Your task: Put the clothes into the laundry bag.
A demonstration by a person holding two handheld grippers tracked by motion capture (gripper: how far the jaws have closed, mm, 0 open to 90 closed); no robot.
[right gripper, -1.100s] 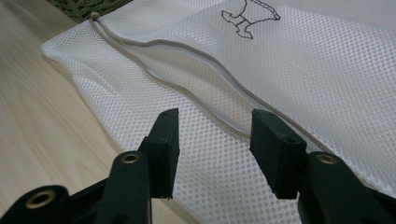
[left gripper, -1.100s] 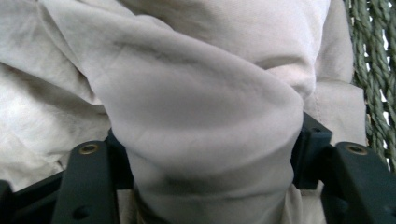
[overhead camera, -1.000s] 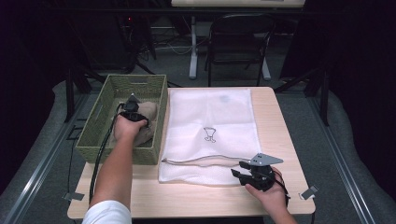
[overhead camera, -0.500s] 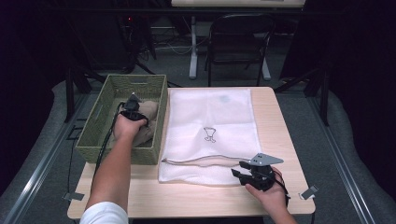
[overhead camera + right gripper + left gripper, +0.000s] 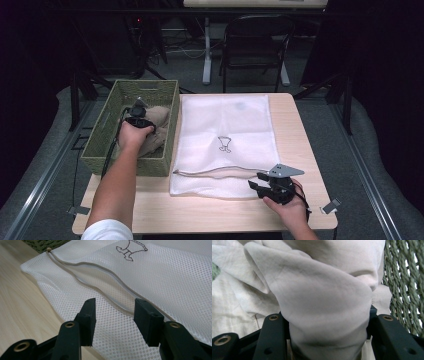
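Note:
A beige cloth (image 5: 156, 131) lies bunched in a green woven basket (image 5: 102, 127) at the table's left. My left gripper (image 5: 137, 113) is down in the basket on the cloth. In the left gripper view its jaws stand wide apart, open, with a thick fold of the cloth (image 5: 322, 295) between them that hides the fingertips. A white mesh bag (image 5: 225, 125) with a small black drawing lies flat mid-table. My right gripper (image 5: 255, 186) hovers open at the bag's near edge, just above the mesh (image 5: 175, 285) and its pale drawcord (image 5: 100, 270).
The basket's woven wall (image 5: 407, 280) is close on the right of the left gripper. Bare wooden tabletop (image 5: 200, 210) runs along the near edge. A black folding chair (image 5: 255, 45) stands behind the table.

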